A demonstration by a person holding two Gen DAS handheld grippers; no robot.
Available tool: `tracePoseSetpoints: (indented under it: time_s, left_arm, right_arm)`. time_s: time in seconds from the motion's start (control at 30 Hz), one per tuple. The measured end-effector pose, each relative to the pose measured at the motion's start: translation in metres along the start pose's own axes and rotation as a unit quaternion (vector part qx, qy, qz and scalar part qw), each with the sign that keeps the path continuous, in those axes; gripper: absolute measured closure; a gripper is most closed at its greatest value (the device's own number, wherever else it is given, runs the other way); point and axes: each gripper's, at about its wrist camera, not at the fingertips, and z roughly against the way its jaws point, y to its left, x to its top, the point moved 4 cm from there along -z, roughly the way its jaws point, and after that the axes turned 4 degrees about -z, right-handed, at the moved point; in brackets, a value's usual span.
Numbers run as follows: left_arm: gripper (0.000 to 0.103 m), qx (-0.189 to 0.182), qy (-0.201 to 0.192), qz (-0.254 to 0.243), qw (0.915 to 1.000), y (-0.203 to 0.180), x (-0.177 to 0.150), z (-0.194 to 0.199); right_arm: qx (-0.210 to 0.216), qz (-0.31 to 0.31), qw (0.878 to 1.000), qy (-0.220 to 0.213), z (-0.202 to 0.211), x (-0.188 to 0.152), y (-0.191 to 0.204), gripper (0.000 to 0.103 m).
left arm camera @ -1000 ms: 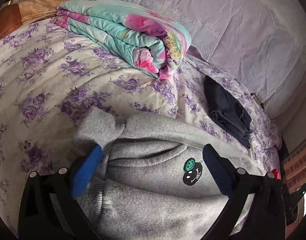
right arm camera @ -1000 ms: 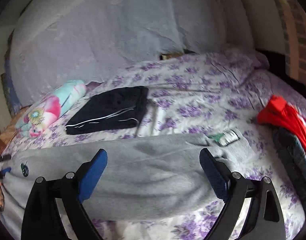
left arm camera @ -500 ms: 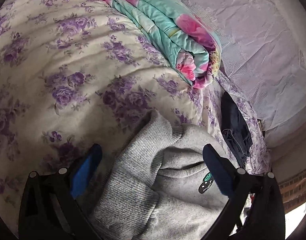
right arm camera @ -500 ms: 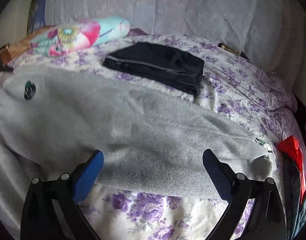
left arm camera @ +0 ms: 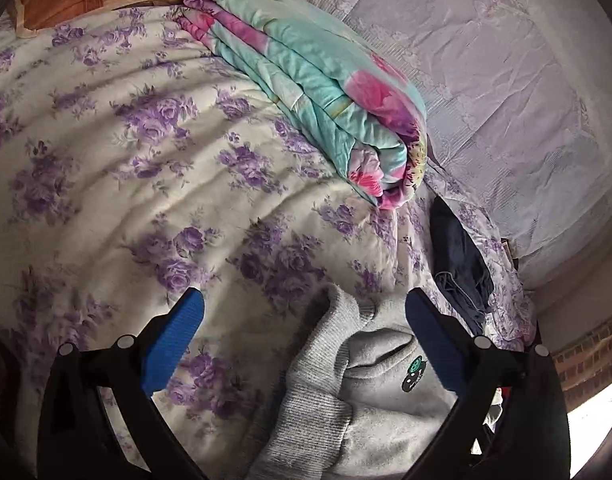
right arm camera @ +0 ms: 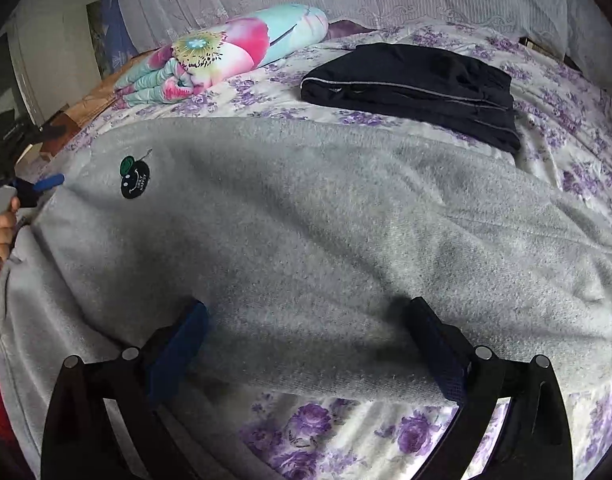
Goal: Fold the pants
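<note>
Grey pants lie stretched lengthwise across the floral bed, flat, first fold not yet made.
Right hand-held gripper is spread wide over the near edge, pinching nothing; left hand-held gripper is likewise spread at the ribbed waistband; next, I judge, each must close on cloth and lift.

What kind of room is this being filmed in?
Most likely a bedroom in a home. The gray pants lie spread on a bed with a purple-flowered sheet, a folded floral quilt sits near its head, and folded dark pants rest further back.
</note>
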Motion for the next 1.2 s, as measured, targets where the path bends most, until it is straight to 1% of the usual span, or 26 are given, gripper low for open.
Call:
tracePoseSetpoints:
  time_s: [0.07,0.1,0.17,0.2,0.23,0.27,0.33,0.4,0.43,0.5,0.57,0.63,0.67,0.7,0.73,0.77,0.8,0.83,0.87,0.9,0.93,1.0,1.03,1.07,1.1,1.2]
  left_arm:
    - [0.005,-0.016,0.021,-0.012,0.9996,-0.006,-0.005,-0.007]
    - [0.005,-0.015,0.036,-0.034,0.9986,-0.014,-0.009,-0.013]
    - [0.005,0.020,0.055,-0.092,0.9940,-0.029,-0.018,-0.024]
    - [0.005,0.055,0.055,-0.128,0.9887,-0.037,-0.024,-0.029]
    - [0.005,0.095,0.050,-0.163,0.9808,-0.044,-0.028,-0.033]
    - [0.005,0.138,0.040,-0.203,0.9686,-0.054,-0.034,-0.036]
    - [0.005,0.176,0.013,-0.265,0.9478,-0.072,-0.041,-0.033]
    - [0.005,0.193,-0.040,-0.317,0.9277,-0.090,-0.048,-0.021]
    - [0.005,0.194,-0.060,-0.332,0.9211,-0.097,-0.050,-0.015]
    - [0.005,0.188,-0.090,-0.352,0.9127,-0.106,-0.053,-0.004]
    - [0.005,0.184,-0.108,-0.354,0.9107,-0.110,-0.052,0.002]
    - [0.005,0.178,-0.120,-0.345,0.9137,-0.110,-0.048,0.006]
    - [0.005,0.173,-0.122,-0.339,0.9169,-0.109,-0.045,0.008]
    - [0.005,0.170,-0.123,-0.332,0.9196,-0.107,-0.043,0.009]
    - [0.005,0.170,-0.123,-0.327,0.9212,-0.108,-0.043,0.010]
    - [0.005,0.169,-0.124,-0.323,0.9229,-0.108,-0.045,0.011]
    - [0.005,0.169,-0.123,-0.319,0.9243,-0.107,-0.044,0.011]
    - [0.005,0.169,-0.123,-0.318,0.9248,-0.106,-0.046,0.011]
    - [0.005,0.170,-0.122,-0.318,0.9246,-0.106,-0.046,0.010]
    - [0.005,0.172,-0.122,-0.319,0.9240,-0.106,-0.045,0.010]
    - [0.005,0.173,-0.121,-0.321,0.9233,-0.107,-0.045,0.009]
    - [0.005,0.174,-0.121,-0.323,0.9225,-0.106,-0.047,0.009]
    - [0.005,0.174,-0.120,-0.323,0.9225,-0.106,-0.047,0.009]
    - [0.005,0.174,-0.120,-0.322,0.9228,-0.105,-0.046,0.008]
    - [0.005,0.175,-0.119,-0.321,0.9232,-0.106,-0.046,0.008]
    - [0.005,0.173,-0.114,-0.317,0.9255,-0.104,-0.045,0.006]
  right_arm:
    - [0.000,0.000,1.000,-0.001,0.001,0.002,0.001,0.003]
    - [-0.004,0.004,1.000,0.000,0.001,0.004,0.003,0.003]
    - [-0.009,0.007,1.000,0.000,-0.001,0.003,0.005,0.003]
    - [-0.008,0.007,1.000,0.000,-0.002,0.004,0.004,0.003]
    - [-0.006,0.005,1.000,-0.001,-0.002,0.005,0.005,0.003]
    - [-0.005,0.004,1.000,-0.002,-0.003,0.001,0.005,0.003]
    - [-0.002,0.001,1.000,-0.004,-0.001,-0.004,0.002,0.003]
    - [-0.002,0.000,1.000,-0.006,0.000,-0.005,0.001,0.003]
    - [-0.003,0.000,1.000,-0.007,0.001,-0.006,0.001,0.003]
    - [-0.006,0.001,1.000,-0.008,0.001,-0.006,0.001,0.003]
    - [-0.010,0.002,1.000,-0.011,0.002,-0.006,0.000,0.003]
    - [-0.019,-0.002,1.000,-0.021,0.005,-0.006,-0.001,0.003]
    - [-0.032,-0.009,0.999,-0.036,0.010,-0.005,-0.003,0.004]
    - [-0.046,-0.021,0.997,-0.063,0.021,-0.004,-0.006,0.004]
    - [-0.054,-0.039,0.992,-0.106,0.038,-0.003,-0.009,0.004]
    - [-0.042,-0.058,0.987,-0.143,0.053,-0.001,-0.011,0.004]
    - [-0.018,-0.078,0.981,-0.175,0.067,-0.001,-0.012,0.003]
    - [0.010,-0.100,0.976,-0.195,0.076,0.000,-0.014,0.003]
    - [0.025,-0.114,0.974,-0.196,0.077,0.001,-0.015,0.003]
    - [0.027,-0.124,0.975,-0.184,0.071,0.002,-0.015,0.003]
    - [0.018,-0.127,0.979,-0.156,0.059,0.002,-0.015,0.003]
    - [-0.013,-0.118,0.990,-0.078,0.025,-0.002,-0.015,0.003]
    - [-0.025,-0.114,0.993,-0.025,0.005,-0.005,-0.015,0.003]
    - [-0.035,-0.103,0.994,-0.018,0.002,-0.004,-0.013,0.003]
    - [-0.037,-0.093,0.994,-0.034,0.009,-0.002,-0.009,0.003]
    - [-0.008,-0.079,0.992,-0.103,0.037,-0.001,-0.002,0.003]
